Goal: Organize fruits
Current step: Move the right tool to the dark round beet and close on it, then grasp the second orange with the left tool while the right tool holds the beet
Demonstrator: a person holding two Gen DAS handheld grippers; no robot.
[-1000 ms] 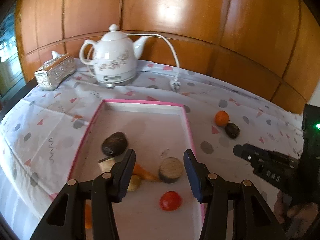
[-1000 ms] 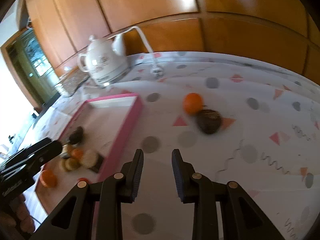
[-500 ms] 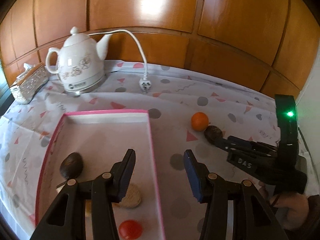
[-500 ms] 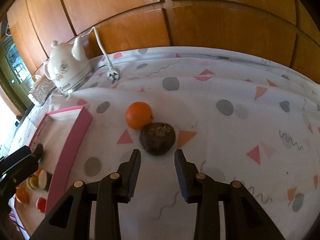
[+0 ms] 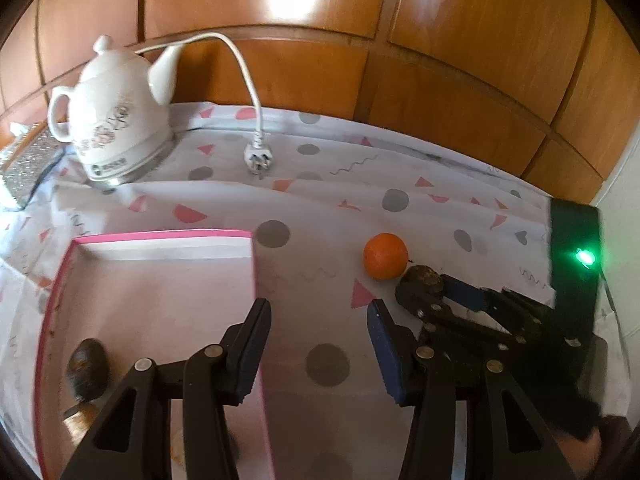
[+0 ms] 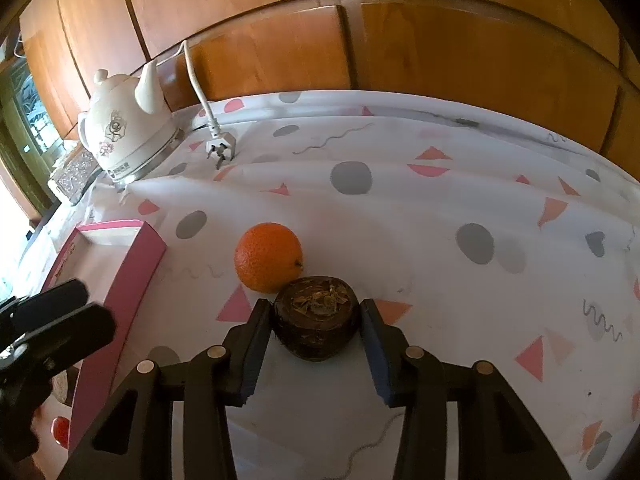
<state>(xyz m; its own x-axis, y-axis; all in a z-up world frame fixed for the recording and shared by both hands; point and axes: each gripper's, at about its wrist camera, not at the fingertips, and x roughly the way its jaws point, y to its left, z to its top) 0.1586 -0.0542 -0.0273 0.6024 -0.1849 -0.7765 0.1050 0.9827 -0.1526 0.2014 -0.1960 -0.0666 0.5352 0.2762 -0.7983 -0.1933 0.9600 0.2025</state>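
A dark brown round fruit sits on the patterned cloth between the fingers of my right gripper, which is open around it; whether the pads touch it I cannot tell. An orange lies just behind it, touching it. In the left wrist view the orange and brown fruit lie to the right, with the right gripper at the brown fruit. My left gripper is open and empty above the pink tray's right rim. A dark fruit lies in the tray.
A white kettle with its cord and plug stands at the back left beside a silver box. A wooden wall runs along the back. The tray also shows at left in the right wrist view, with a red fruit inside.
My right gripper has moved forward so the brown fruit now sits between its fingers. My left gripper has swung right, from over the tray to its right rim.
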